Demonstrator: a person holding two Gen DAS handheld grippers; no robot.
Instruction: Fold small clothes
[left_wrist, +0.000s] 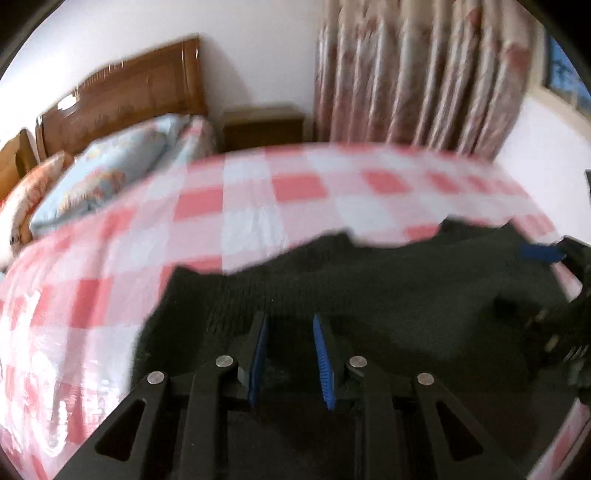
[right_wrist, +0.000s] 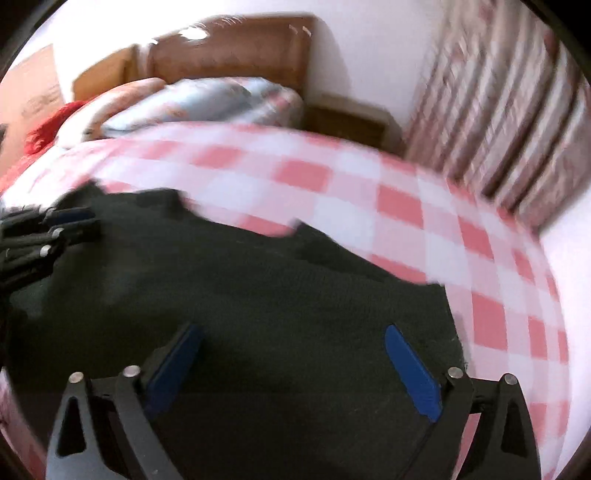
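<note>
A dark knitted garment (left_wrist: 369, 280) lies spread on the red-and-white checked bedspread (left_wrist: 236, 206); it also shows in the right wrist view (right_wrist: 240, 280). My left gripper (left_wrist: 290, 325) hovers over the garment's near left part, its blue pads a small gap apart with nothing between them. My right gripper (right_wrist: 293, 336) is wide open above the garment's near right part and holds nothing. The right gripper shows at the right edge of the left wrist view (left_wrist: 554, 254), and the left gripper shows at the left edge of the right wrist view (right_wrist: 70, 221). Both views are blurred.
Pillows (left_wrist: 107, 173) lie at the head of the bed against a wooden headboard (left_wrist: 125, 92). A wooden nightstand (left_wrist: 262, 125) stands beside a floral curtain (left_wrist: 421, 74). The bedspread (right_wrist: 406, 206) runs beyond the garment to the far and right edges.
</note>
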